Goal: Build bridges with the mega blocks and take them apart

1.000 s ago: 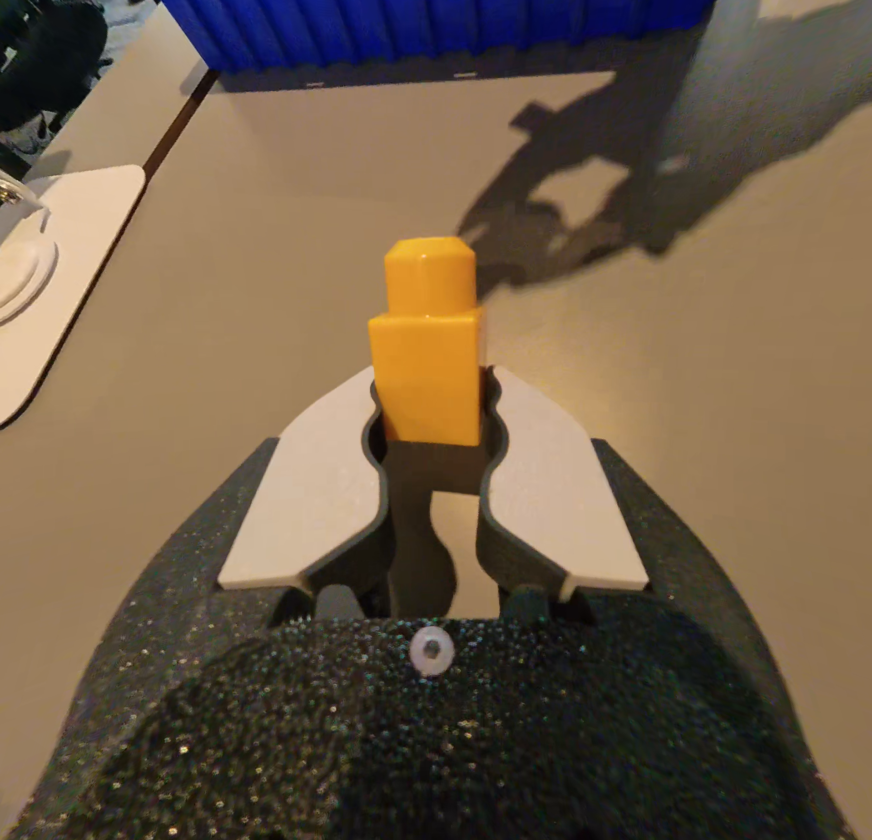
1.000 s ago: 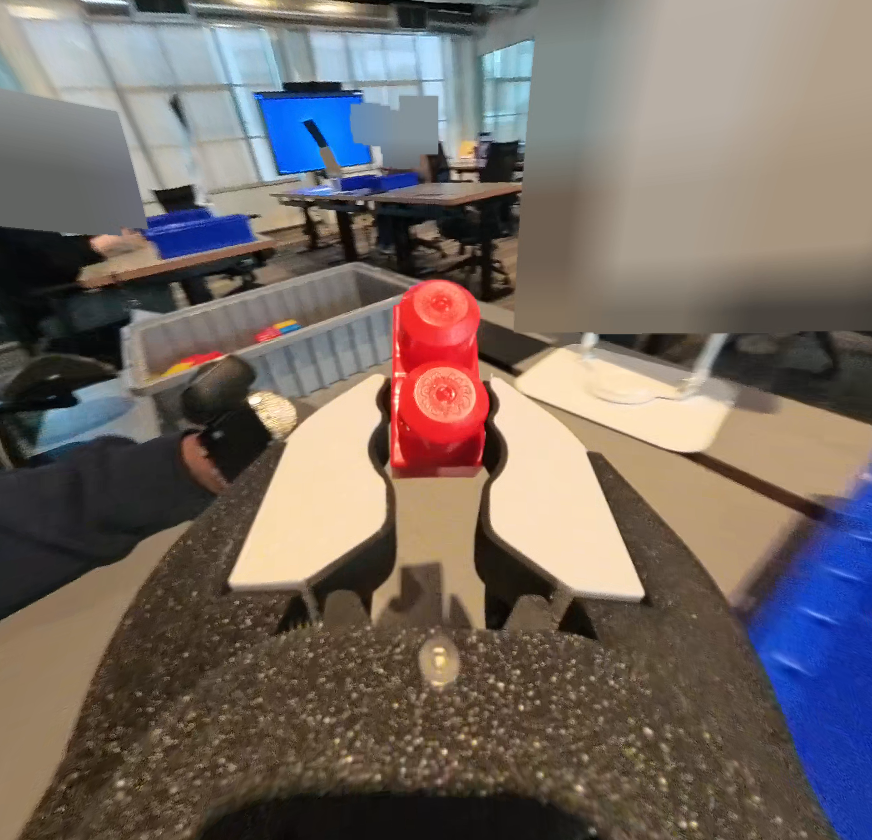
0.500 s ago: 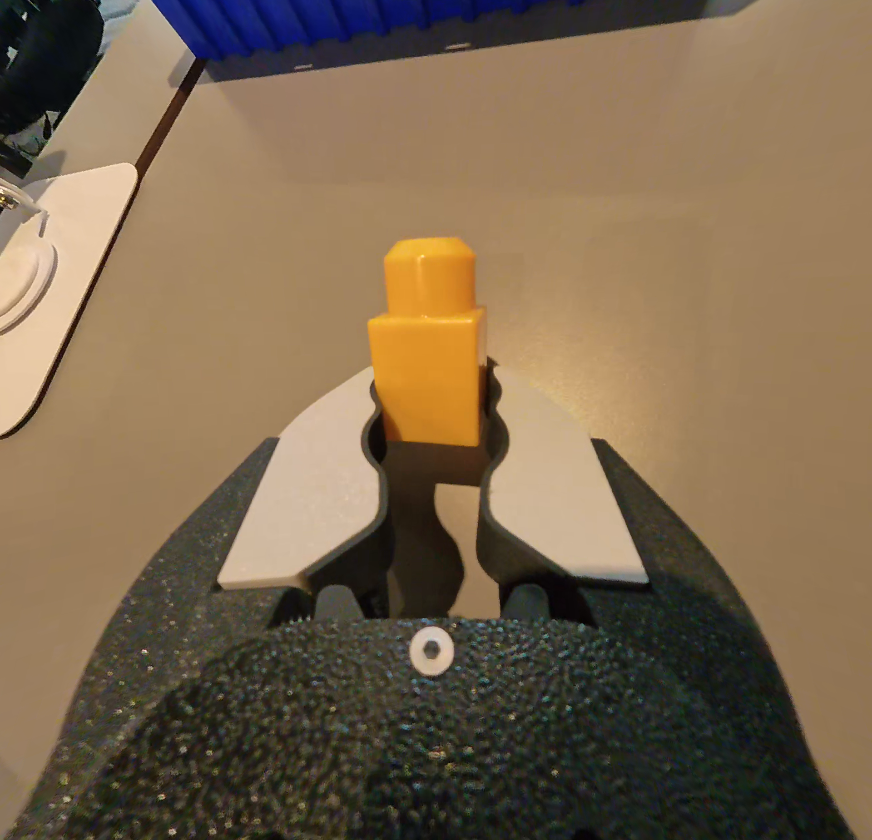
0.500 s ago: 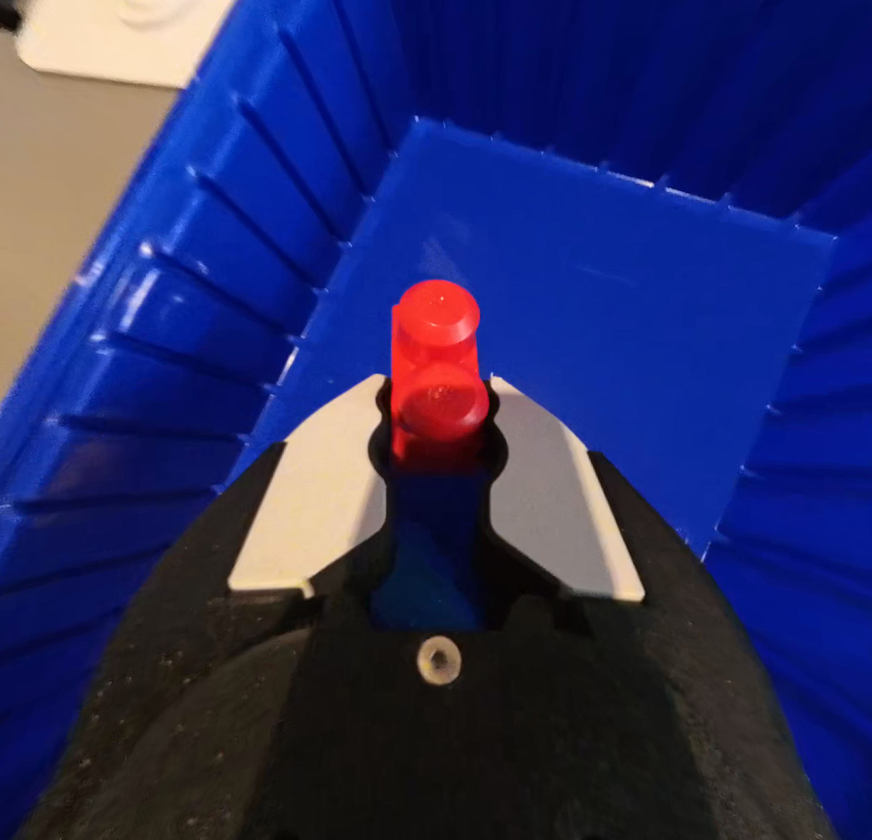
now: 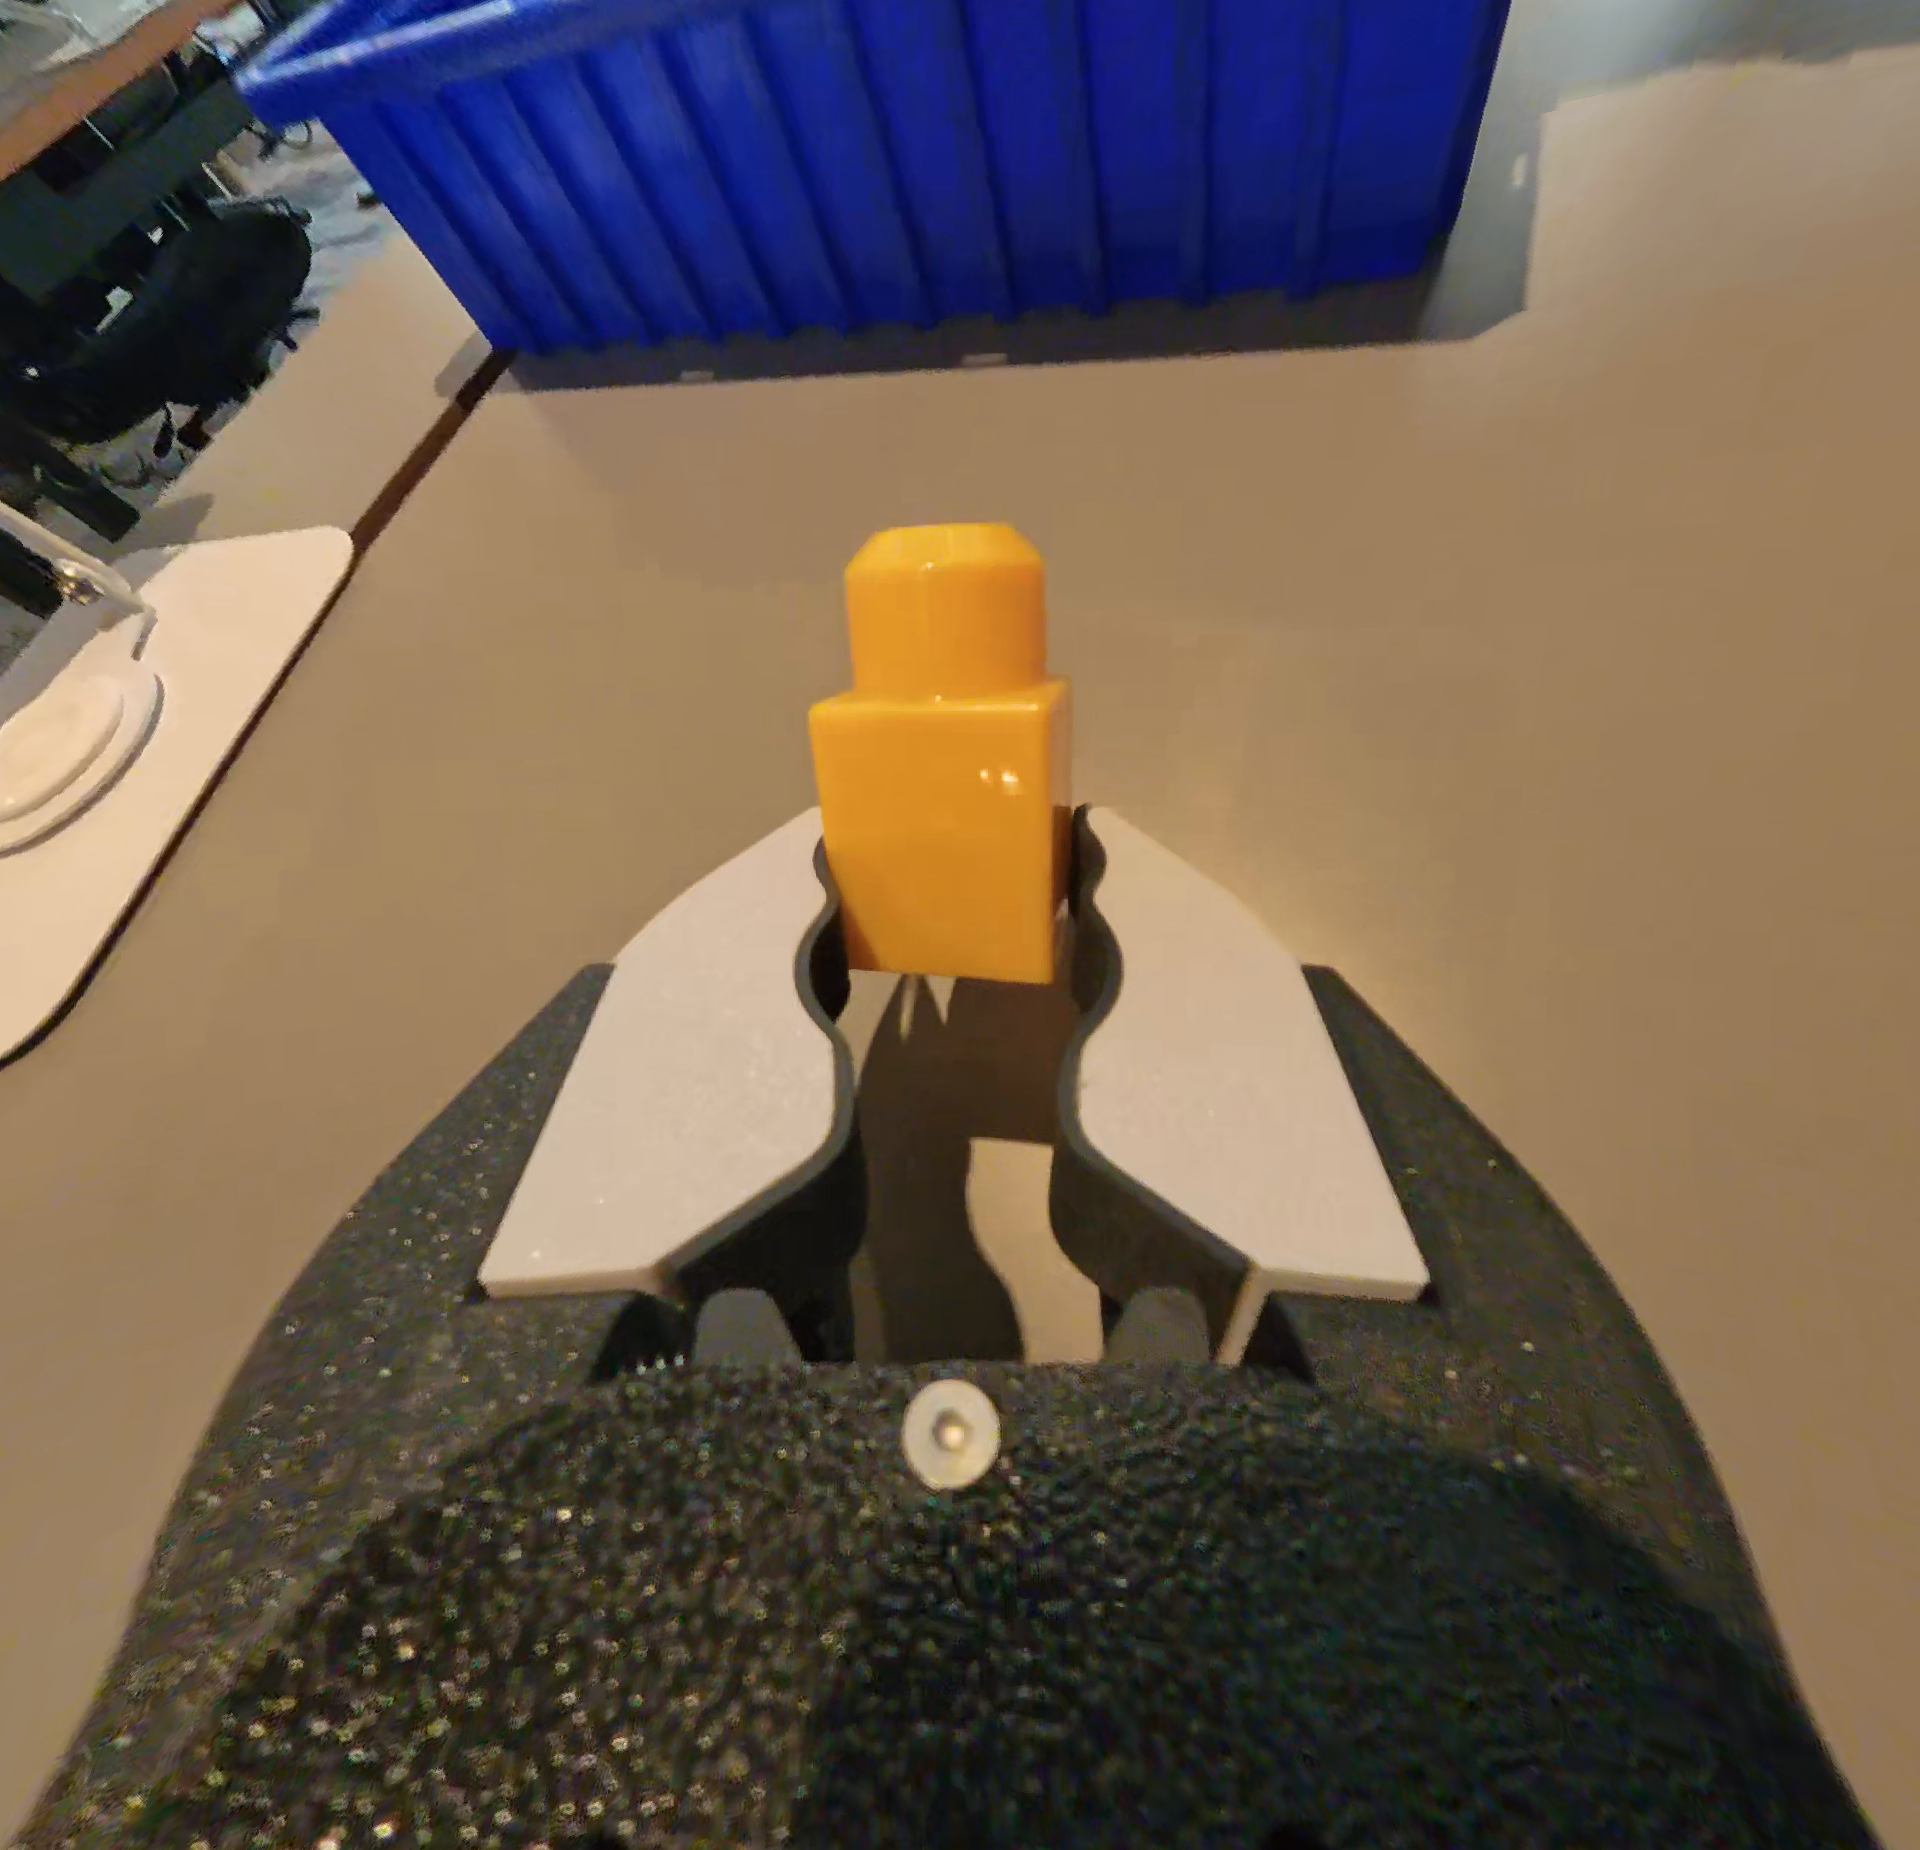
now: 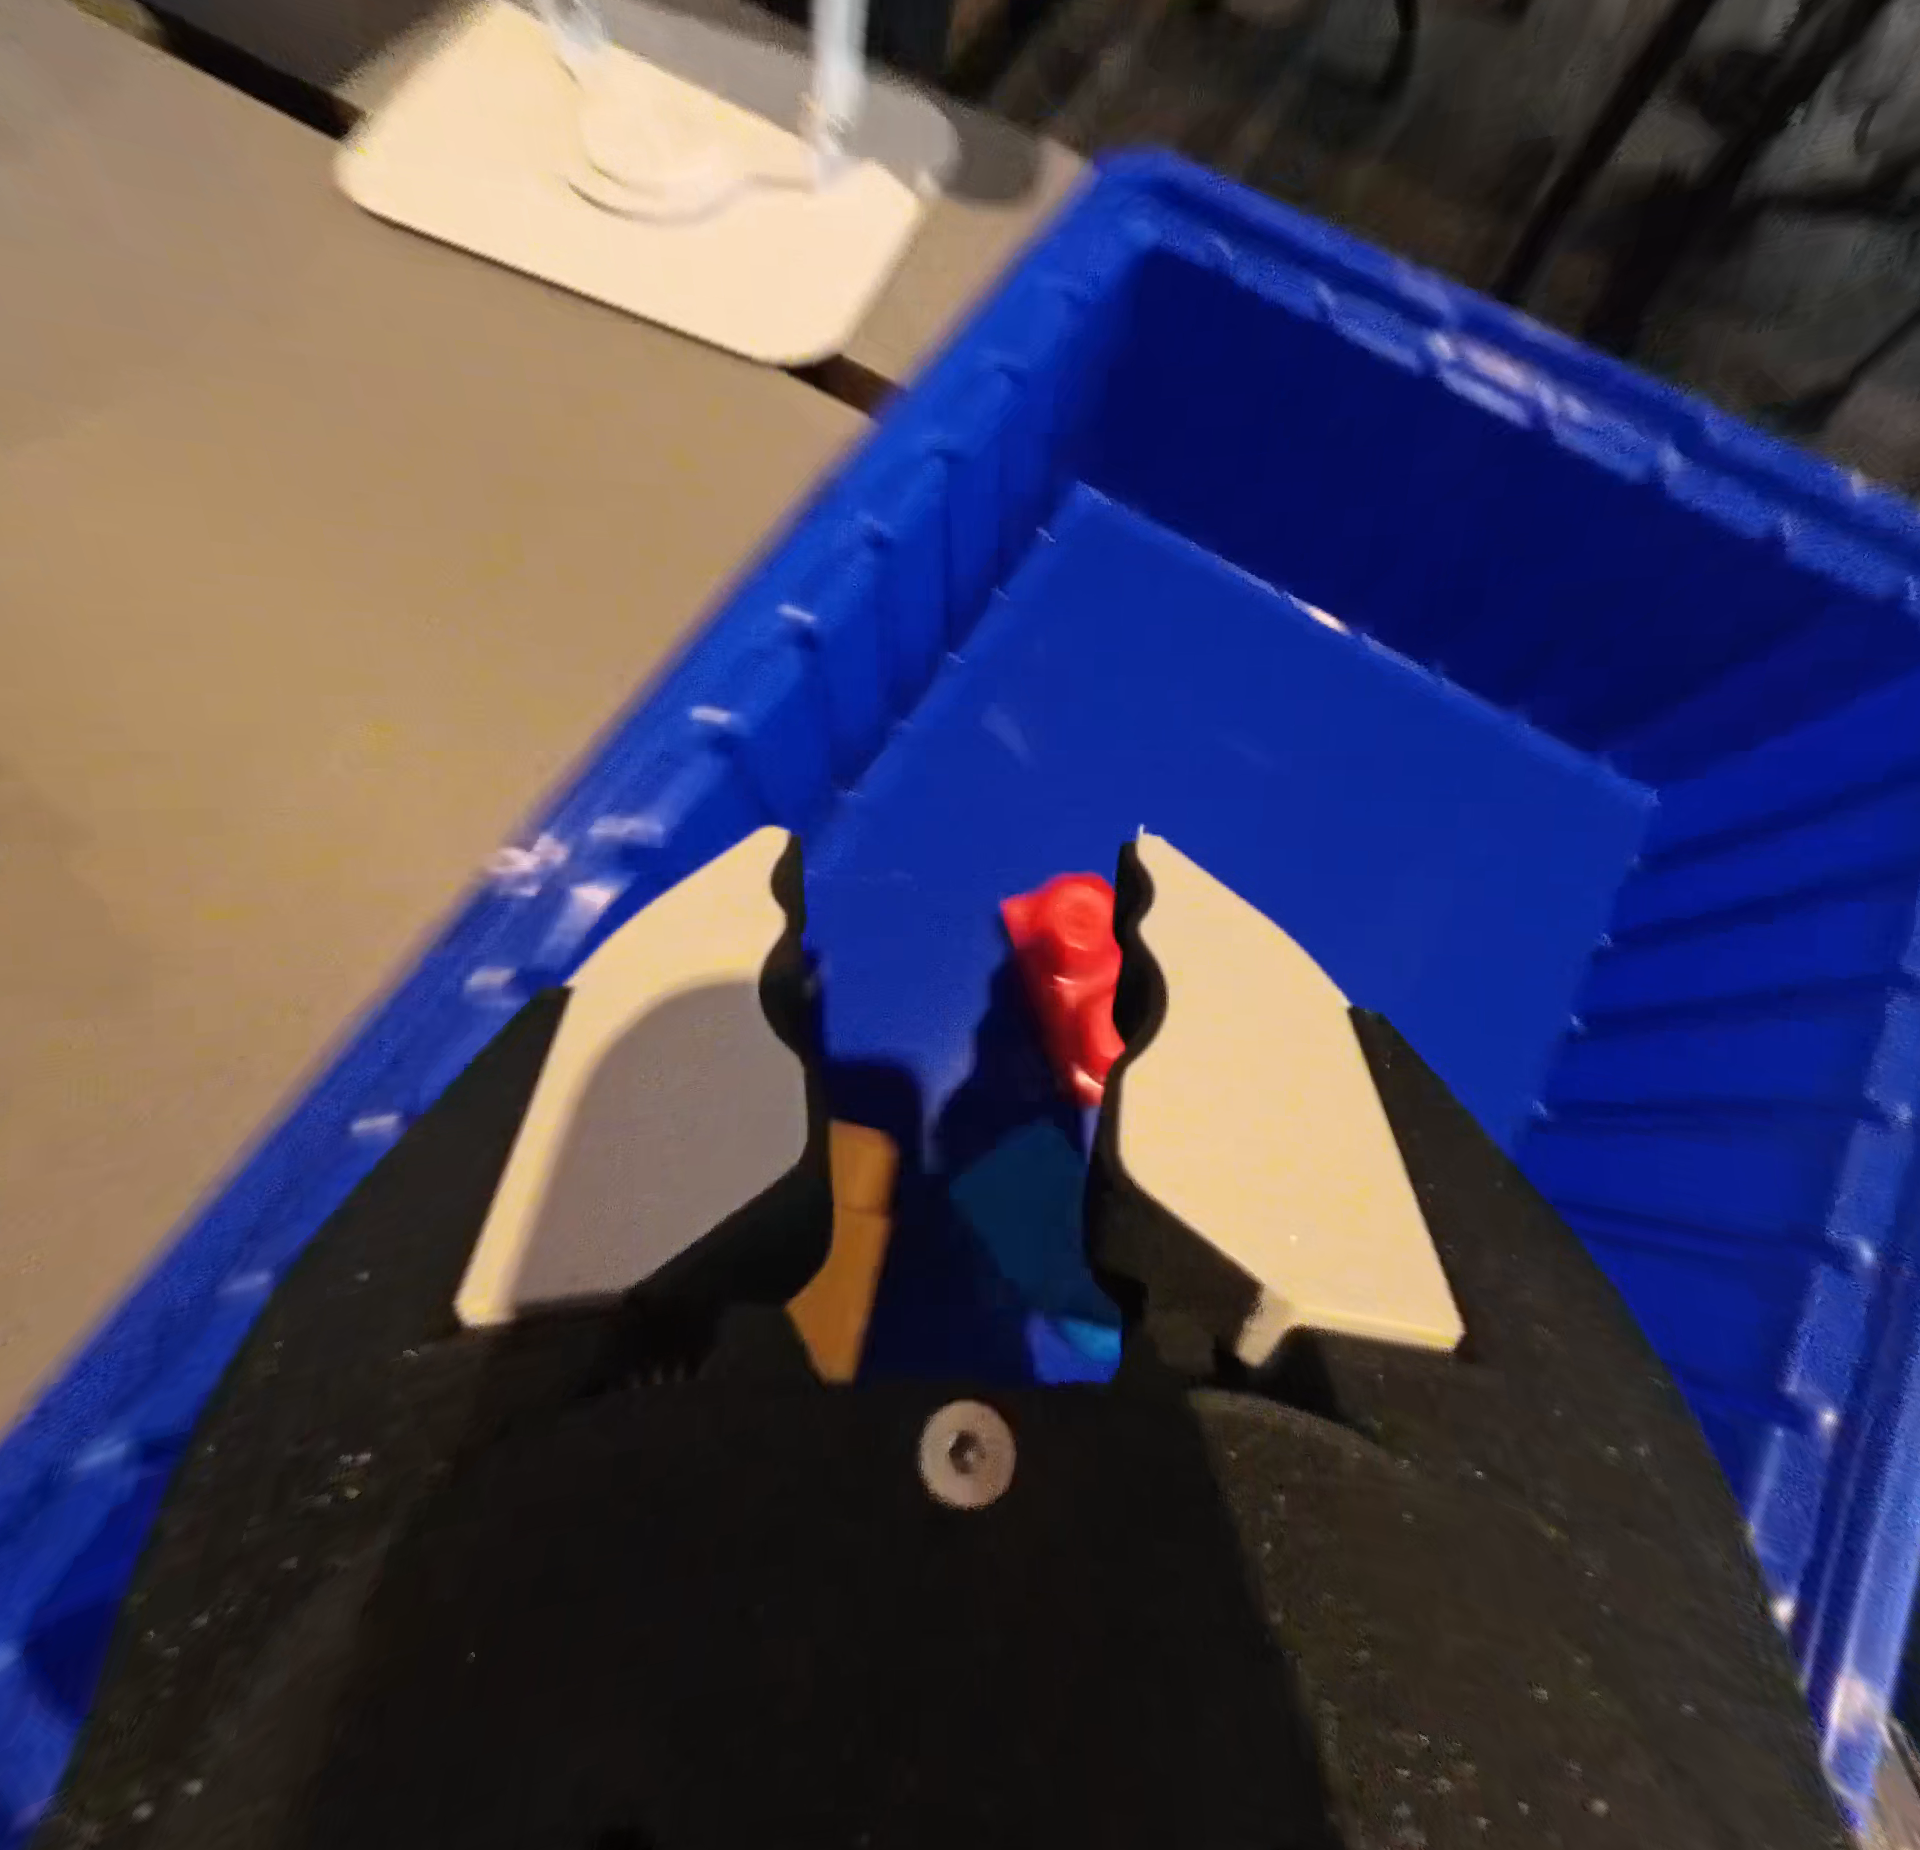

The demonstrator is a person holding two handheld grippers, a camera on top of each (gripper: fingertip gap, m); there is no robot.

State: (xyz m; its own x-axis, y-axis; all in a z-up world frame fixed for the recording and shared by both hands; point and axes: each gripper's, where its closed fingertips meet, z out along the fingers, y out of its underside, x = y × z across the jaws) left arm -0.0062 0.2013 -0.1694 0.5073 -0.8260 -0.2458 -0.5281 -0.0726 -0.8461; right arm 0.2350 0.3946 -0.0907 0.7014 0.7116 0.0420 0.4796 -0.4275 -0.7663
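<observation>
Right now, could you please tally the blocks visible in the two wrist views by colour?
Orange: 2, one block clamped in the left gripper, one in the blue bin
Red: 1, in the bin between the open right gripper's fingers
Light blue: 1, in the bin
Total: 4 blocks

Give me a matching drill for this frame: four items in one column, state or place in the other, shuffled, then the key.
Items
1. orange block
2. red block
3. right gripper
4. white base plate

States
A. jaws apart, over the blue bin
B. flat on the table, left of the left gripper
C. clamped between two fingers
D. loose inside the bin

Pairs: 1-C, 2-D, 3-A, 4-B
</observation>
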